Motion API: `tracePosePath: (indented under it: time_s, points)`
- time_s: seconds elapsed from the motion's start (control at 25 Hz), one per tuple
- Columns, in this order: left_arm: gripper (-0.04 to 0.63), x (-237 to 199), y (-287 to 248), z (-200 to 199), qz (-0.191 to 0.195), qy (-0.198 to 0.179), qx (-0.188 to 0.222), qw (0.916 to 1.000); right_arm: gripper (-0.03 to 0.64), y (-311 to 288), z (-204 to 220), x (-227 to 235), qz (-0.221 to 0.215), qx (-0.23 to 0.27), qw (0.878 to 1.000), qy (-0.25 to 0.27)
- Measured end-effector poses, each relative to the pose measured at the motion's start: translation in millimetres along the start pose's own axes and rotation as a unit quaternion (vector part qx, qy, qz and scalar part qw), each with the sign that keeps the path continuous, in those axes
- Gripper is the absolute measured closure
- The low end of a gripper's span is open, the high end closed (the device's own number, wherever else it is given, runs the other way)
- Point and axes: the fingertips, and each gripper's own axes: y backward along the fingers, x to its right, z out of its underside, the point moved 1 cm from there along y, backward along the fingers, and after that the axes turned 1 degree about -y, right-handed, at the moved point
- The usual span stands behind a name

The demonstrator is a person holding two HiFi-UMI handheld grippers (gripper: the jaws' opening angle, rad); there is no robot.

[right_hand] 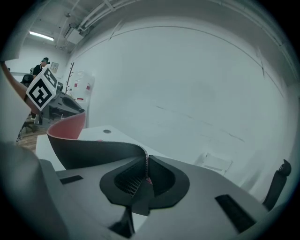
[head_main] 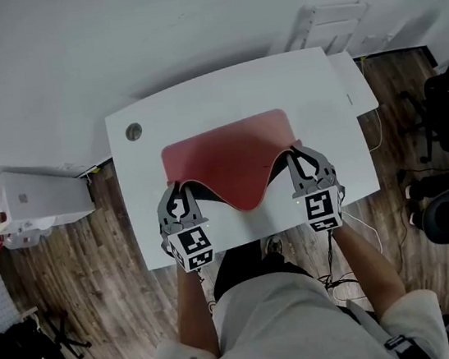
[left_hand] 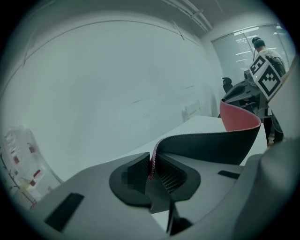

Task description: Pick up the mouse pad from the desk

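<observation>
A red mouse pad [head_main: 230,161] with a black underside lies partly on the white desk [head_main: 197,104]; its near edge is lifted and sags in the middle. My left gripper [head_main: 180,204] is shut on the pad's near left corner, my right gripper [head_main: 301,167] on the near right corner. In the left gripper view the pad's thin edge [left_hand: 152,161] is pinched between the dark pads, and its black underside [left_hand: 211,145] curves away to the right gripper's marker cube [left_hand: 266,75]. From the right gripper view the pad [right_hand: 93,150] runs left from the pinched corner [right_hand: 147,172].
A round cable hole [head_main: 133,132] sits at the desk's far left. A white cabinet [head_main: 33,201] stands on the left, black office chairs [head_main: 447,110] on the right. A white wall runs behind the desk. A person [left_hand: 260,47] stands far off.
</observation>
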Motion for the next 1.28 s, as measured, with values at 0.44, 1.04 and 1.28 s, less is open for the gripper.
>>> tracePosePath:
  time_s: [0.44,1.04,1.28]
  points:
    - [0.545,-10.5,9.2,-40.5,-0.023,-0.01,0.037,0.999,0.562,6.5,-40.1,6.0,0.003,0.05,0.999,-0.007]
    - [0.545,-37.7,5.5,-108.3,-0.017,0.019,0.094,0.9952,0.561,-5.8,-99.9,26.2,0.015,0.095,0.995,-0.034]
    - [0.545,-47.2,-0.1,-129.9,-0.01,0.015,0.113,0.9934,0.561,-12.6,-119.8,34.9,0.024,0.109,0.992,-0.054]
